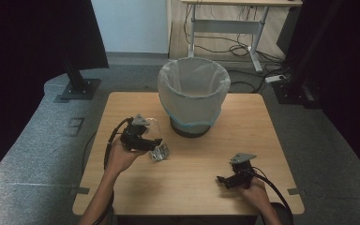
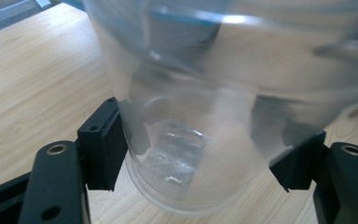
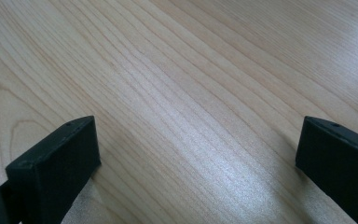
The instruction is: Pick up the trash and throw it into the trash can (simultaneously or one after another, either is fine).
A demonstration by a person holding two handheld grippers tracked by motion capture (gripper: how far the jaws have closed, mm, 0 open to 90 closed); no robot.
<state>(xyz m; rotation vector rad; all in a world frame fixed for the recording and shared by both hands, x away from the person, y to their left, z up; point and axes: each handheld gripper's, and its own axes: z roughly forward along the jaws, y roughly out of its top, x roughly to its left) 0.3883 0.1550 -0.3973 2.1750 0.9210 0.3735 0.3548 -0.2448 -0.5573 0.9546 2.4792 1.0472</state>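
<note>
Between left hand-held gripper jaws, clear cup

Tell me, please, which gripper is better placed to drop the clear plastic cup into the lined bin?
Left: the left gripper already grips the clear plastic cup near the bin; the right gripper is open over bare table.

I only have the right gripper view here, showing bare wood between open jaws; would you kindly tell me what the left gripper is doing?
Observer: The left gripper is shut on a clear plastic cup, its jaws pressing both sides.
Operator: Thank you. Is anything inside that cup?
Observer: In the left gripper view, something small, clear and crinkled sits at its bottom; I cannot identify it.
Operator: And is there anywhere to put it?
Observer: A bin lined with a white bag stands at the table's far middle.
</note>
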